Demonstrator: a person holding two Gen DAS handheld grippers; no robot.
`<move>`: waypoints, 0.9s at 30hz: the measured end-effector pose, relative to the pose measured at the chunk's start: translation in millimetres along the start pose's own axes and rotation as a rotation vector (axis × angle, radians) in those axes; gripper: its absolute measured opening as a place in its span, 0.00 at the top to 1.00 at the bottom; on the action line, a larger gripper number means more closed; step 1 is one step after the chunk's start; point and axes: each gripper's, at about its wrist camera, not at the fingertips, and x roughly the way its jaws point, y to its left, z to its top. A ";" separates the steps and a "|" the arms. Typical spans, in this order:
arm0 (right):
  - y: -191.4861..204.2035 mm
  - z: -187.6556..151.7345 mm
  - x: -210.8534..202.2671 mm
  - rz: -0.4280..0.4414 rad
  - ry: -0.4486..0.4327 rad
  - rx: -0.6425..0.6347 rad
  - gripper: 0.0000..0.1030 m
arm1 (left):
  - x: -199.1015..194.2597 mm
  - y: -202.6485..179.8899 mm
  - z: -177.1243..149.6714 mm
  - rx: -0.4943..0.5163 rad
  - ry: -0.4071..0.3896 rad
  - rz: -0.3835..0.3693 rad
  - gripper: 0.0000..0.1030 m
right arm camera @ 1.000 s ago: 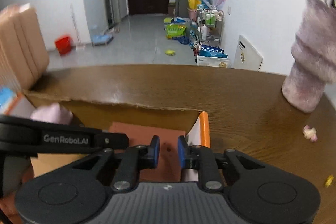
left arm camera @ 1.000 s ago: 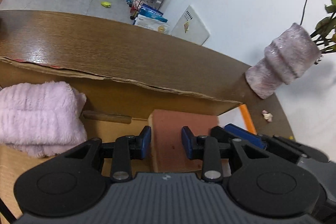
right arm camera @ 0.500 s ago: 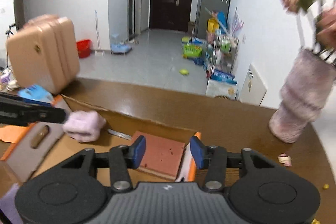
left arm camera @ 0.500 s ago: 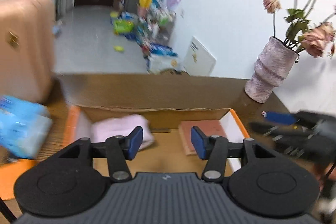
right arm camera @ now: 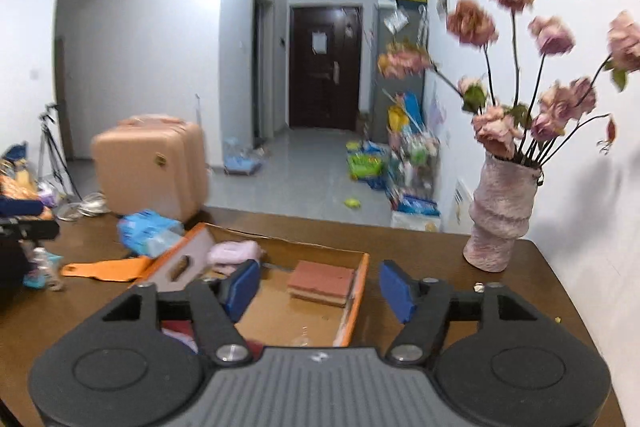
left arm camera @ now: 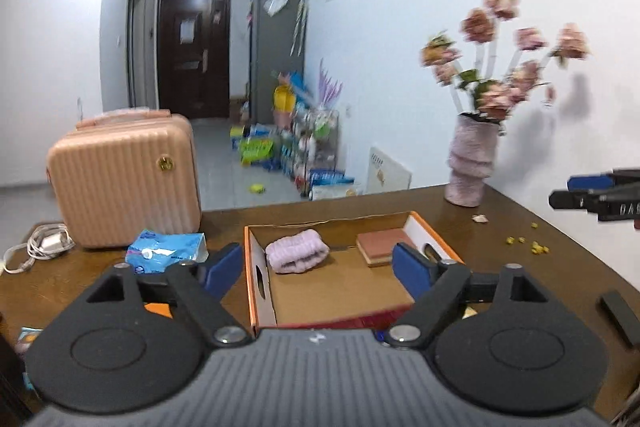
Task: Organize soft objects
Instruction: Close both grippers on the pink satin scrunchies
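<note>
An open cardboard box with orange edges (left arm camera: 251, 275) (right arm camera: 356, 291) sits on the brown table. Inside it lie a folded pink towel (left arm camera: 297, 255) (right arm camera: 234, 253) at the left and a reddish-brown sponge block (left arm camera: 383, 243) (right arm camera: 321, 281) at the right. My left gripper (left arm camera: 318, 269) is open and empty, raised above the near side of the box. My right gripper (right arm camera: 318, 290) is open and empty, also raised over the box's near right side. The right gripper shows at the left wrist view's right edge (left arm camera: 596, 197).
A blue tissue pack (left arm camera: 166, 251) (right arm camera: 146, 231) and a pink suitcase (left arm camera: 124, 179) (right arm camera: 150, 165) stand left of the box. A pink vase with flowers (left arm camera: 470, 169) (right arm camera: 502, 223) stands at the back right. An orange lid (right arm camera: 104, 271) and a white charger cable (left arm camera: 38, 249) lie at the left.
Both grippers have opened wide and pulled back and up from the sponge block, which now lies free in the box. More of the room and table is in view.
</note>
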 end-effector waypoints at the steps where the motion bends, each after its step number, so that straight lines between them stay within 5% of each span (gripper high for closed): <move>1: 5.4 -8.1 -15.8 0.013 -0.030 -0.006 0.27 | -11.9 -4.5 -8.6 0.012 -0.022 0.004 0.14; 13: 77.9 -138.4 -131.0 0.080 -0.164 0.023 0.23 | -138.3 -28.3 -146.1 0.006 -0.174 0.048 0.06; 18: 101.6 -197.7 -150.7 0.058 -0.170 0.075 0.22 | -166.5 -35.5 -207.9 -0.045 -0.244 0.179 0.04; 21: 109.9 -229.9 -156.1 0.046 -0.179 0.107 0.21 | -171.2 -30.4 -231.2 -0.134 -0.189 0.153 0.04; 27: 121.8 -263.8 -114.2 0.048 -0.066 0.148 0.22 | -147.8 -33.7 -241.1 -0.097 -0.116 0.120 0.04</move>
